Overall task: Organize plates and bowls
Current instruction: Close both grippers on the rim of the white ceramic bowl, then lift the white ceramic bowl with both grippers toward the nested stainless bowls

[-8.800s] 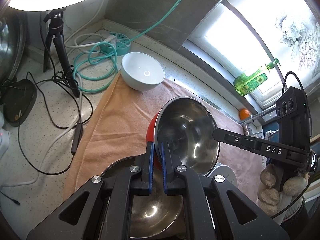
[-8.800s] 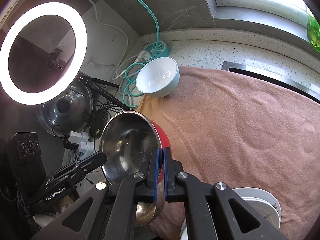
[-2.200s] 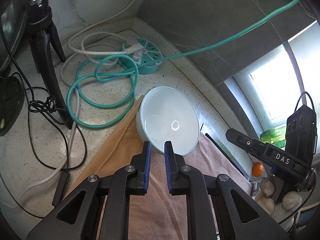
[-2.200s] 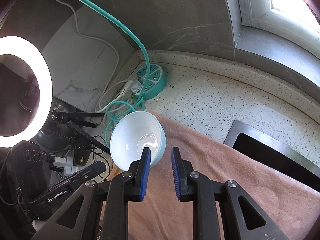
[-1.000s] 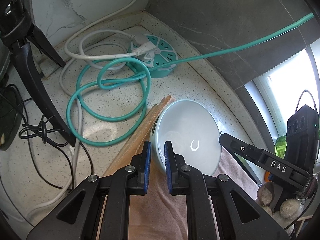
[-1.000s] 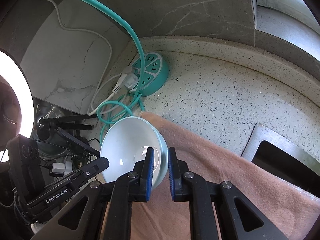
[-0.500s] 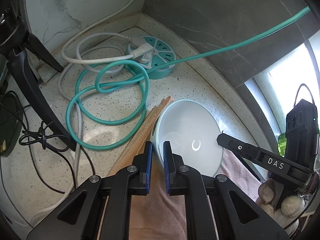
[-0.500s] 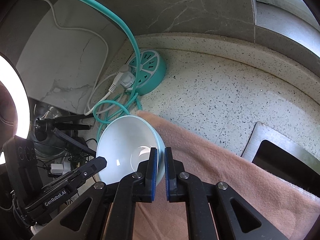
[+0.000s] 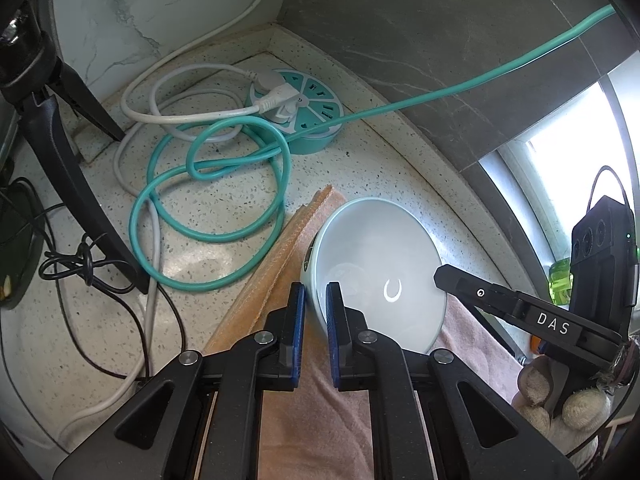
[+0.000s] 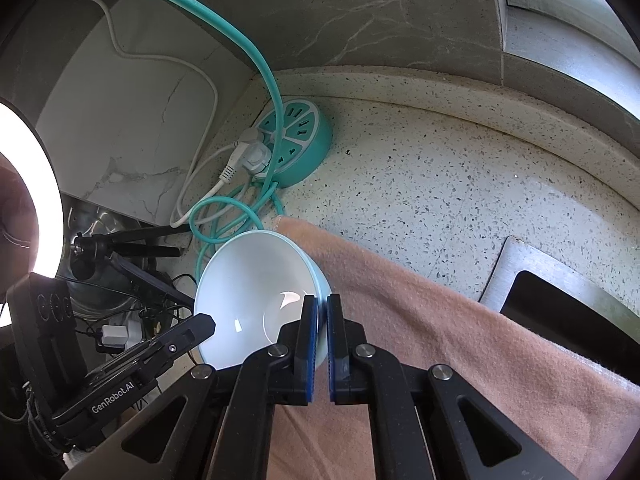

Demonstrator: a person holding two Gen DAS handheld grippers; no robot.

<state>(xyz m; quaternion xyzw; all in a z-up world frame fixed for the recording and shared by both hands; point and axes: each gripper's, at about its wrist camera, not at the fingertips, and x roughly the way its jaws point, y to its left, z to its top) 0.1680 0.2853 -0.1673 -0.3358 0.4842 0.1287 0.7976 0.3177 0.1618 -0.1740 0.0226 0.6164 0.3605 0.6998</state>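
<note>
Bowl (image 9: 380,276), pale glazed ceramic, round, sits at far corner of pink towel (image 9: 320,420) on speckled tabletop (image 10: 460,184), tilted, w/ teal power strip (image 9: 308,116) beyond. Left hand-held gripper (image 9: 316,300) pinches its near-left rim, right hand-held gripper (image 10: 322,312) pinches opposite rim; both nearly closed on rim. Judgement: equal reach, lift needs both rising together; glaze prob. slippery.

Two texts can be read. In the left wrist view, the white letters "DAS" stand on the black arm of the right tongs (image 9: 440,280), which reach in from the right side. In the right wrist view, the white word "GenRobot.AI" stands on the black arm of the left tongs (image 10: 206,326), which reach in from the lower left. No other label, number or sign is legible.
</note>
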